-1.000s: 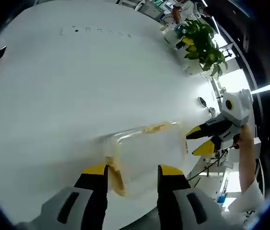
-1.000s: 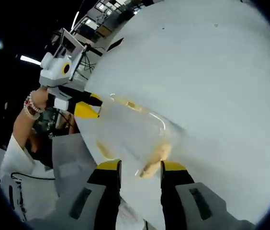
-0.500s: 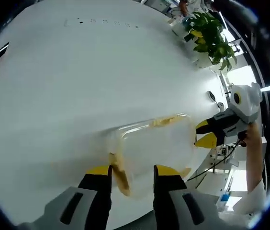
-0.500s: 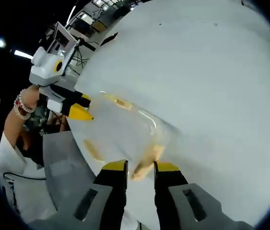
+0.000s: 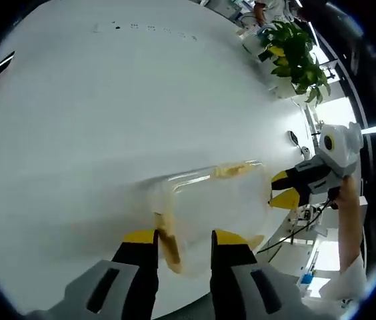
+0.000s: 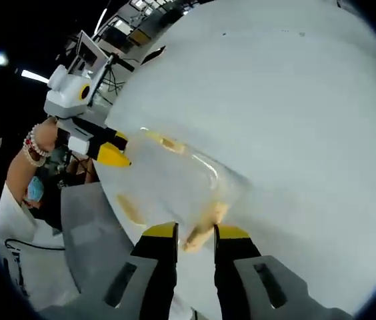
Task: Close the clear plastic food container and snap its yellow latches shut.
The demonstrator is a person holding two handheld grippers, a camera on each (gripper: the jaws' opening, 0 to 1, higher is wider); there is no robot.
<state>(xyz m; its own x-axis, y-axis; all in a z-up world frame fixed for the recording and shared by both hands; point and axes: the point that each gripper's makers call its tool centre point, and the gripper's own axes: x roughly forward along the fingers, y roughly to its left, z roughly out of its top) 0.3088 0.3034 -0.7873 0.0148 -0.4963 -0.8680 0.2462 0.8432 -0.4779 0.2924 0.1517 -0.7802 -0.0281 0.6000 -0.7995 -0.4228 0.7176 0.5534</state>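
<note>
White tabletop (image 5: 108, 100), broad and bare, bearing 1 item near its edge.

Left gripper (image 5: 183, 237): jaws narrowly parted, a yellow latch (image 5: 168, 241) at one end of the clear plastic food container (image 5: 218, 200) lying between the tips. Whether the tips press the latch or only bracket it cannot be told. In the right gripper view this tool (image 6: 111, 150) appears at the container's far end.

Right gripper (image 6: 195, 232): jaws likewise narrowly parted, the opposite end latch (image 6: 205, 223) between the tips; contact cannot be told. In the left gripper view this tool (image 5: 283, 189) appears touching or just beside the far end.

Container: lid seemingly down on the body, though seating along the rim is too blurred to confirm. Long axis runs from one gripper to the other, so each tool faces an end wall head-on. Further yellow latches (image 5: 235, 170) show on the long side toward the table's middle and on the near side (image 6: 129, 208).

Room: open tabletop beyond the far long side; table edge close on the near side, limiting approach there. By judgement, end latches are in hand and side latches remain; neither gripper is clearly nearer those.

Background: potted plant (image 5: 288, 57), well apart.
</note>
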